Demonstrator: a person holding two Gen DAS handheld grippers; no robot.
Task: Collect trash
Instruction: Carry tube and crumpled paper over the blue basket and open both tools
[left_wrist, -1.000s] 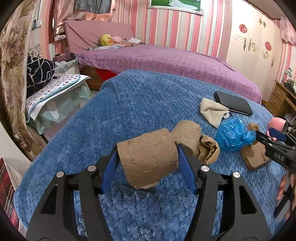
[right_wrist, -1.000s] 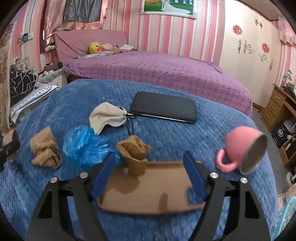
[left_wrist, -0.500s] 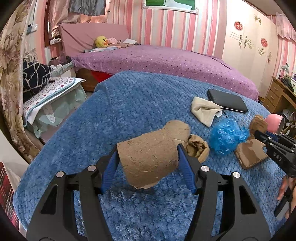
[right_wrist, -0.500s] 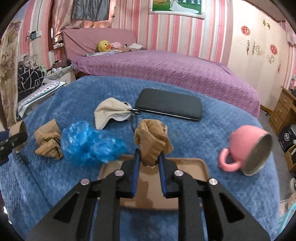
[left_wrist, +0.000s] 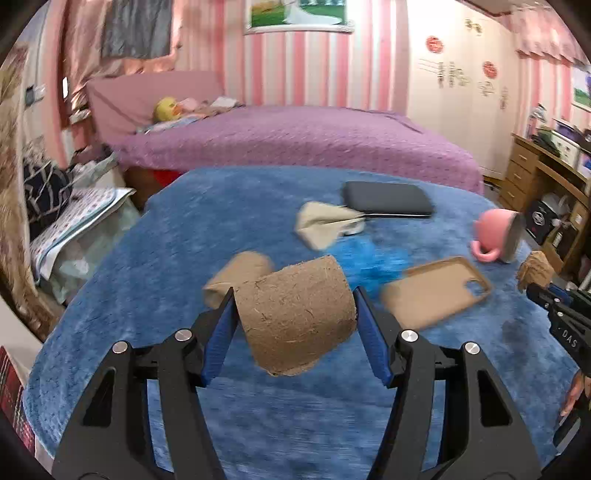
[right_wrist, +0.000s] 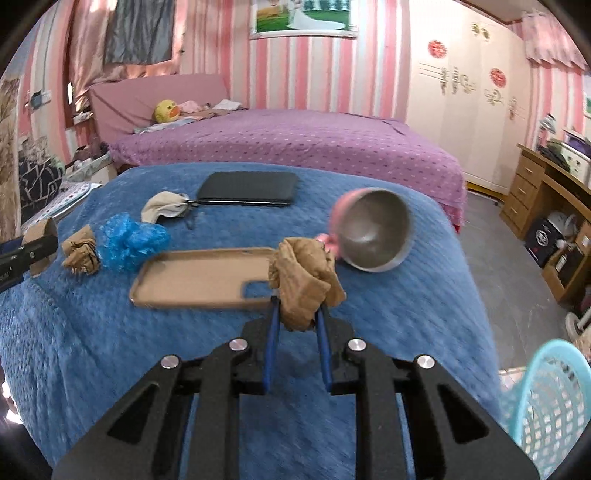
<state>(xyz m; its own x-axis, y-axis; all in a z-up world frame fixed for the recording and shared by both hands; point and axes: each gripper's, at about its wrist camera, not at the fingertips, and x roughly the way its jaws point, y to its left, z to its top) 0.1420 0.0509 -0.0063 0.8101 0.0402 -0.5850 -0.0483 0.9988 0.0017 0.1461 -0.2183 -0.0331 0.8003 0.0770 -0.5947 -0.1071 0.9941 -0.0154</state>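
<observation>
My left gripper (left_wrist: 295, 314) is shut on a brown fibrous cardboard roll (left_wrist: 295, 314), held above the blue blanket (left_wrist: 166, 258). My right gripper (right_wrist: 297, 314) is shut on a crumpled brown paper wad (right_wrist: 304, 284), lifted just past the right end of a tan phone case (right_wrist: 199, 277). On the blanket lie a crumpled blue plastic bag (right_wrist: 131, 240) and another brown paper wad (right_wrist: 81, 253). In the right wrist view the left gripper with its roll (right_wrist: 40, 236) shows at the left edge. In the left wrist view the right gripper's wad (left_wrist: 535, 269) shows at the right edge.
A pink mug (right_wrist: 373, 229) lies on its side to the right of the case. A beige cloth (right_wrist: 164, 205) and a black flat case (right_wrist: 249, 190) lie farther back. A turquoise basket (right_wrist: 546, 406) stands beside the bed at lower right. A purple bed (right_wrist: 295, 140) is behind.
My right gripper has shut on the brown wad that stood on the phone case and carried it to the right. My left gripper has moved with the roll still in it.
</observation>
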